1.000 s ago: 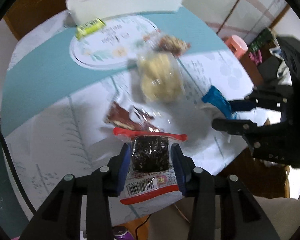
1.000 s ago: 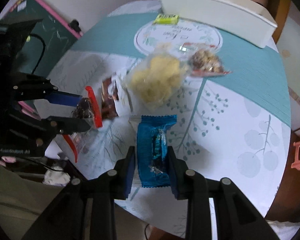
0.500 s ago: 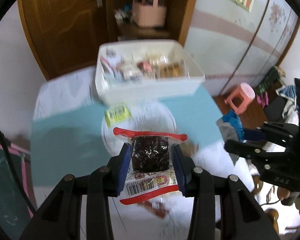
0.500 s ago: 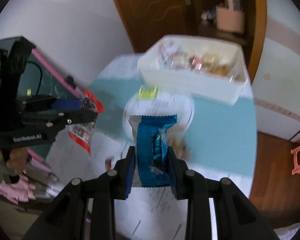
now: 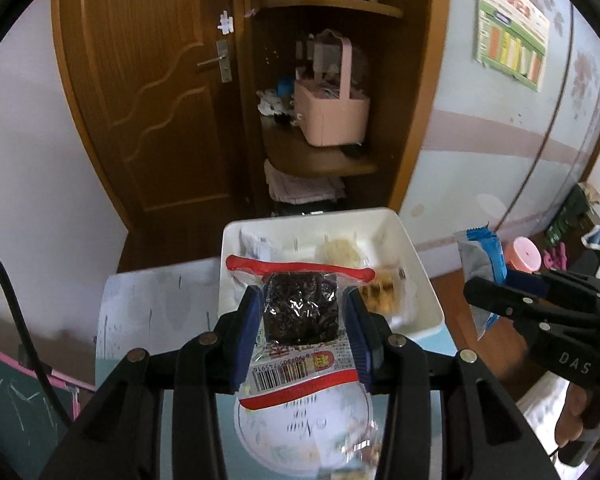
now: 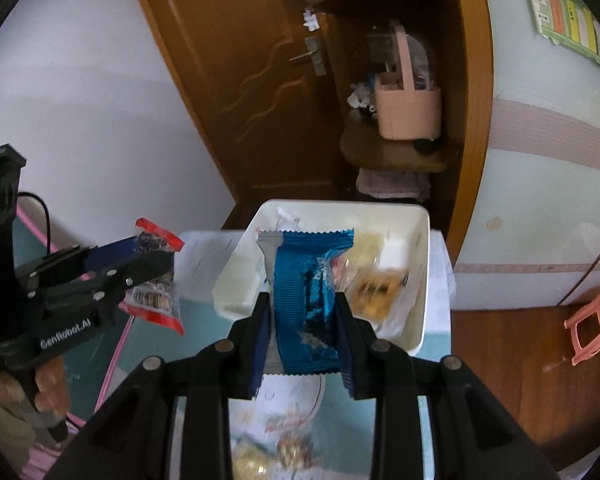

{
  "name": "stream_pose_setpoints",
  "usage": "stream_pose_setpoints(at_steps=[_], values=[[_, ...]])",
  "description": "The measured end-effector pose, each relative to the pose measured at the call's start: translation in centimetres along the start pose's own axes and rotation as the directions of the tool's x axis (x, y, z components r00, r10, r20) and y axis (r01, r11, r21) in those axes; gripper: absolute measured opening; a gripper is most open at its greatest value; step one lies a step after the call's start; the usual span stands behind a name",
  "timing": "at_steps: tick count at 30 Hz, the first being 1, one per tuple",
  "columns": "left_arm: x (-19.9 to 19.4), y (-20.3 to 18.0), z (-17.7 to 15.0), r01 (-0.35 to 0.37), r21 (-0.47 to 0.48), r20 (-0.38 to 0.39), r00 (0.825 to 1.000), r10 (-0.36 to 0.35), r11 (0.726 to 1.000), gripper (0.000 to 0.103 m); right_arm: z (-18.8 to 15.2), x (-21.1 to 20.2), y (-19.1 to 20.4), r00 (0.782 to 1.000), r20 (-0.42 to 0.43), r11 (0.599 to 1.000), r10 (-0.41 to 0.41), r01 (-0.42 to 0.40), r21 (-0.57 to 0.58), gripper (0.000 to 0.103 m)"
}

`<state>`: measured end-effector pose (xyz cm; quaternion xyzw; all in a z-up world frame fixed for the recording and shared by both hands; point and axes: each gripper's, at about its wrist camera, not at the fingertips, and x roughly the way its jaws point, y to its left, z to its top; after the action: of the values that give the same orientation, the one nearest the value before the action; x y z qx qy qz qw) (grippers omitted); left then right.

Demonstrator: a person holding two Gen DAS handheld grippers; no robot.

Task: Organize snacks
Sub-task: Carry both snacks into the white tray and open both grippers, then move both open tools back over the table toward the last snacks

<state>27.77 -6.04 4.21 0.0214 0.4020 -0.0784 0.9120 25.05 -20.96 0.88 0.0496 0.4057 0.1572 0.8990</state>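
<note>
My left gripper [image 5: 302, 320] is shut on a clear, red-edged packet of dark snack [image 5: 300, 312], held up in front of the white bin [image 5: 428, 280]. My right gripper [image 6: 302, 320] is shut on a blue foil snack packet [image 6: 304, 304], also raised before the white bin [image 6: 236, 272]. The bin holds several wrapped snacks, among them a pale yellow bag [image 5: 338, 252] and a golden biscuit pack [image 6: 374, 286]. In the left wrist view the right gripper [image 5: 500, 292] shows at the right with the blue packet [image 5: 480, 252]. In the right wrist view the left gripper [image 6: 148, 268] shows at the left with the red-edged packet [image 6: 156, 304].
The bin stands at the far end of a table under a teal and white cloth [image 6: 204, 320]. More snacks [image 6: 292, 452] lie blurred on the table below the grippers. Behind are a wooden door [image 5: 148, 100], corner shelves with a pink basket [image 5: 332, 116], and a pink stool [image 6: 596, 324].
Both grippers have risen from the table with their packets and tilted up. The view went from the snacks on the cloth to the bin's open top, the door and the shelves.
</note>
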Motion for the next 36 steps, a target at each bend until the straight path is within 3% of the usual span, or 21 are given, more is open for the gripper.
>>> stream_pose_setpoints(at_steps=[9,11,13,14,18,36], values=[[5.2,0.2,2.7,-0.061,-0.045,-0.031,0.998,0.059,0.997,0.045,3.8,3.9,-1.9,0.999,-0.029,0.999,-0.032,0.033,0.035,0.031],[6.3,0.5,2.8,-0.074,-0.062,-0.045,0.996,0.071,0.995,0.057,4.2,4.7,-2.3,0.999,-0.041,0.998,-0.031,0.033,0.047,0.031],[7.0,1.0,3.0,-0.071,-0.082,-0.053,0.996,0.067,0.994,0.088,4.6,5.6,-2.7,0.998,-0.061,0.998,-0.02,0.023,0.057,0.033],[7.2,1.2,3.1,-0.072,-0.094,-0.051,0.996,0.068,0.993,0.091,4.6,6.0,-2.9,0.997,-0.069,0.998,-0.017,0.022,0.063,0.035],[7.3,2.3,3.1,-0.059,-0.15,-0.063,0.997,0.051,0.987,0.093,4.6,6.1,-2.8,0.996,-0.082,0.997,-0.029,0.035,0.074,0.05],[3.3,3.5,1.0,-0.037,-0.125,-0.046,0.998,0.032,0.991,0.094,3.9,4.5,-0.1,0.997,-0.076,0.999,-0.026,0.029,0.038,0.051]])
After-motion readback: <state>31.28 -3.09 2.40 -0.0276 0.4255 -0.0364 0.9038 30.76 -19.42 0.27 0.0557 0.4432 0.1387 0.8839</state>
